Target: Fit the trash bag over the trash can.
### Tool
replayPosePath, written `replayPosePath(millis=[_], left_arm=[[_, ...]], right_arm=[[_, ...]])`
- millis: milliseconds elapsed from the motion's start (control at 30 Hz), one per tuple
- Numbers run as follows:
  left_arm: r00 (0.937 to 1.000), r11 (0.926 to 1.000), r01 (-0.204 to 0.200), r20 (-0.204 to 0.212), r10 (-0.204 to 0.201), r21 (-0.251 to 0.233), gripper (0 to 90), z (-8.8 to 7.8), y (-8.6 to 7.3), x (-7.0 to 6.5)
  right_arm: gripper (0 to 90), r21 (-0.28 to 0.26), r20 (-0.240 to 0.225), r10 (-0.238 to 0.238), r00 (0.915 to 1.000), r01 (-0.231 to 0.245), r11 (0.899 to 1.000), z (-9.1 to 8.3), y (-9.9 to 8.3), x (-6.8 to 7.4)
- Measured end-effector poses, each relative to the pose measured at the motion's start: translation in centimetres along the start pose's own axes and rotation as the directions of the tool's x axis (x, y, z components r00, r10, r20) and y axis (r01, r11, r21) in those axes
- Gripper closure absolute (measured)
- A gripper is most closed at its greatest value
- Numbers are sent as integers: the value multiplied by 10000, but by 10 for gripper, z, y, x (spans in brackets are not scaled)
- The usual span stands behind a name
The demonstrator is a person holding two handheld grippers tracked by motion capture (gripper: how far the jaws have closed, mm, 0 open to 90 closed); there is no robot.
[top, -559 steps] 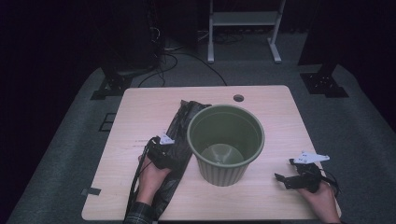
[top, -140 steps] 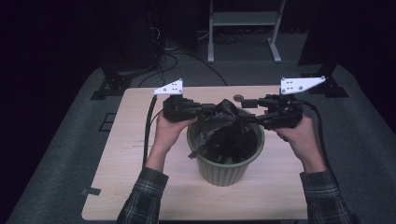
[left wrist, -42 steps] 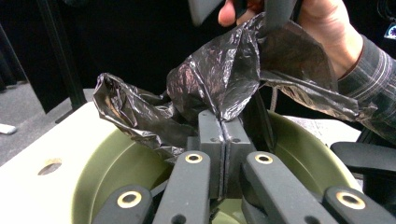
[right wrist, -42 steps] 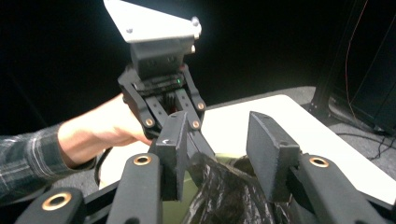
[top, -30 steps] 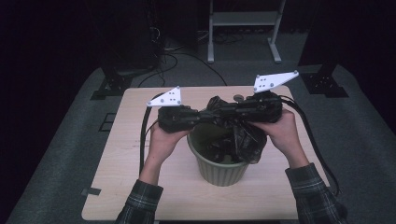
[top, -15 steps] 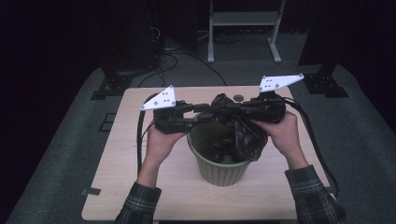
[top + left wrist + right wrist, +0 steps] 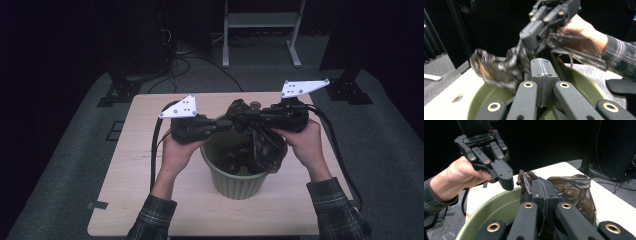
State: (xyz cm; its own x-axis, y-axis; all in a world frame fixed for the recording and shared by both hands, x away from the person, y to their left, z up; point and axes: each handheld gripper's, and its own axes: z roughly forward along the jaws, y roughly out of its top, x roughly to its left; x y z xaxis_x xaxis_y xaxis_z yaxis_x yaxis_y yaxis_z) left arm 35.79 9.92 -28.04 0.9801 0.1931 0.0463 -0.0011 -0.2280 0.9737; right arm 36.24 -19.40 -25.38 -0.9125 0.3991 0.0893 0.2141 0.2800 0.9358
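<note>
Here, the black bag [image 7: 257, 135] hangs half inside the green bin [image 7: 239, 177] on my surface [image 7: 145, 150]; my right tool [image 7: 252, 116] pinches its bunched rim, while my left tool [image 7: 223, 125], jaws pressed together, holds nothing.

Dim, dark surroundings — lit tabletop, slight motion blur

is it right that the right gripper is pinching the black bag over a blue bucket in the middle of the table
Not quite: the bucket is olive green, not blue, as the high view shows. The rest holds: the right gripper is shut on the black bag above it, mid-table.
</note>
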Motion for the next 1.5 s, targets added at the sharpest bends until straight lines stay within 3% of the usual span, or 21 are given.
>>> replayPosePath(millis=[133,167,300,433,667,900,1200,1267,1500], left_arm=[[9997,9996,-93,-221,87,-277,896,-5,-2,0],[9994,9991,-101,-345,87,-403,836,-5,0,0],[9977,9991,-303,-608,285,-293,732,-3,7,-1],[9971,9996,-264,-718,259,-57,709,2,10,0],[9988,10000,12,-491,-12,8,897,6,6,5],[9997,9987,180,-165,-172,477,899,6,-2,1],[9985,9971,398,-410,-372,644,899,-14,-17,3],[9979,9967,421,-517,-386,692,899,-19,-19,4],[9922,9967,556,-1146,-486,587,899,-52,-27,7]], right_arm=[[897,-117,26,51,10000,-50,9999,-3,0,-1],[897,-101,46,31,10000,-30,9999,-3,0,-1],[897,-75,-2,31,10000,-31,10000,-1,-1,0],[897,-135,-153,75,9999,-77,9999,2,-1,1],[897,-93,-244,16,9997,-18,10000,1,0,3],[896,-296,132,7,9999,-3,9996,-8,2,-1],[894,-509,450,329,9984,-306,9982,-20,-5,-9],[897,-392,699,280,9972,-253,9989,-22,-7,-10],[899,-458,1153,538,9919,-488,9978,-41,-20,-19]])
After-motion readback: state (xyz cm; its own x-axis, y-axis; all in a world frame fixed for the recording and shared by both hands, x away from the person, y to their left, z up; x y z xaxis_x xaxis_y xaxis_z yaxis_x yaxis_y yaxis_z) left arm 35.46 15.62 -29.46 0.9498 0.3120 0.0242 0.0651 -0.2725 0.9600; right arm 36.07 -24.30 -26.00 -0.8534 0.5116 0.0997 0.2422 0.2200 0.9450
